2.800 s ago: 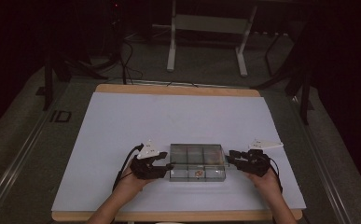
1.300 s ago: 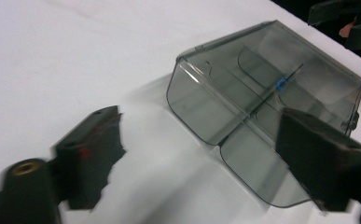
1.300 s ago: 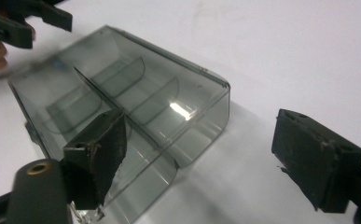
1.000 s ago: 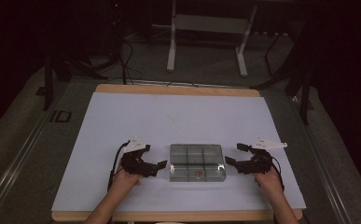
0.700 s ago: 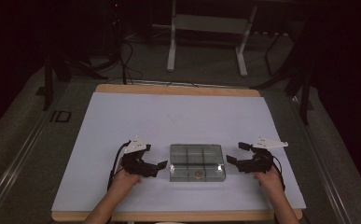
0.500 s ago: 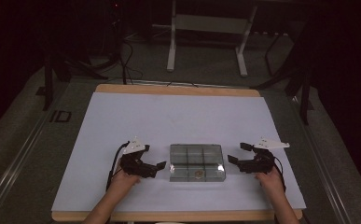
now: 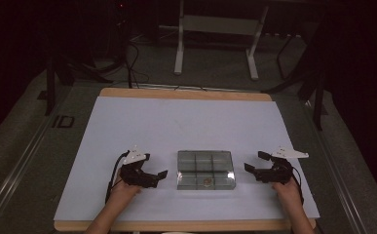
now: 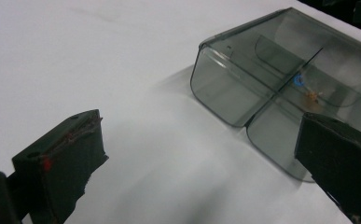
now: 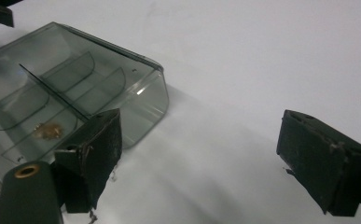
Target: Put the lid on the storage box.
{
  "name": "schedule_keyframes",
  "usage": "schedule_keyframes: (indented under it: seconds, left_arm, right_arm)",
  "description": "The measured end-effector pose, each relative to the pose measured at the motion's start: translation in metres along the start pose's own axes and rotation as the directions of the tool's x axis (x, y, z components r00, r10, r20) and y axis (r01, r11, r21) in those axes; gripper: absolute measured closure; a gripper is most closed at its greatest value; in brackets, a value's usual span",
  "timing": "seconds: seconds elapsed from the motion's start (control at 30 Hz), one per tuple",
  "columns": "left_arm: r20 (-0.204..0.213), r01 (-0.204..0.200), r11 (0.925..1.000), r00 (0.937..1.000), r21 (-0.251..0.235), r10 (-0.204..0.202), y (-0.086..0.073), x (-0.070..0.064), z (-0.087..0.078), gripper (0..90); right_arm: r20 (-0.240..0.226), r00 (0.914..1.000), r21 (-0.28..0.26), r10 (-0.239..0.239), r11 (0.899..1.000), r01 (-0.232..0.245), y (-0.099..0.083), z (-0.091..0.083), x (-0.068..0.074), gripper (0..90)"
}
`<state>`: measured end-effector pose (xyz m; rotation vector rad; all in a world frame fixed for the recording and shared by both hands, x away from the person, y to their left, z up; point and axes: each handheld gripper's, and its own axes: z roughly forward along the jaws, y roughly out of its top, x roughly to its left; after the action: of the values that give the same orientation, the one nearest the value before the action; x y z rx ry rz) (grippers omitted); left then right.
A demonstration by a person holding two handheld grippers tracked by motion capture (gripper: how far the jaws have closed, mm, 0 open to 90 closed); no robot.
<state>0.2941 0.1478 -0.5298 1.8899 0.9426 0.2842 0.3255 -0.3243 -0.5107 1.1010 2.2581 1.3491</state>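
White covering spreads over the table [image 7: 186, 122], whose wooden edge shows at the far and near sides. Near the front edge, midway between the two hands, sits the clear smoky plastic organiser box [image 7: 205, 169], lid closed, its inside split into six compartments. The left gripper [image 7: 158, 176] rests on the table just to the box's left, apart from it, jaws spread wide with nothing between them. The right gripper [image 7: 253, 163] lies just to the box's right, also apart, jaws likewise wide and empty. Inside the box, in the near middle compartment, lies a small golden object [image 7: 207, 183], too small to identify; the left gripper view shows a tiny blue ring [image 8: 299, 80] beside it.
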Motion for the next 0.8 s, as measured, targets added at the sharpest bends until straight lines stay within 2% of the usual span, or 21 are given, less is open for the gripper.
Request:
schedule_keyframes:
  seconds: [0.47,0.57,0.8]
  left_arm:
    - [-0.03,0.029,0.9995,0.9991,-0.013,-0.029,-0.011,0.009,-0.013,2.2]
    - [-0.057,0.032,0.9993,0.9978,-0.018,-0.033,-0.015,0.011,-0.016,2.2]
    - [-0.083,0.048,0.9986,0.9953,-0.022,-0.05,-0.017,0.013,-0.021,2.2]
  right_arm:
    - [0.055,0.9981,0.007,0.028,1.0,-0.029,-0.015,-0.015,-0.011,14.4]
    - [0.081,0.9961,0.009,0.037,0.999,-0.038,-0.021,-0.018,-0.014,14.3]
    - [0.123,0.9919,0.009,0.034,0.999,-0.036,-0.026,-0.022,-0.018,14.3]
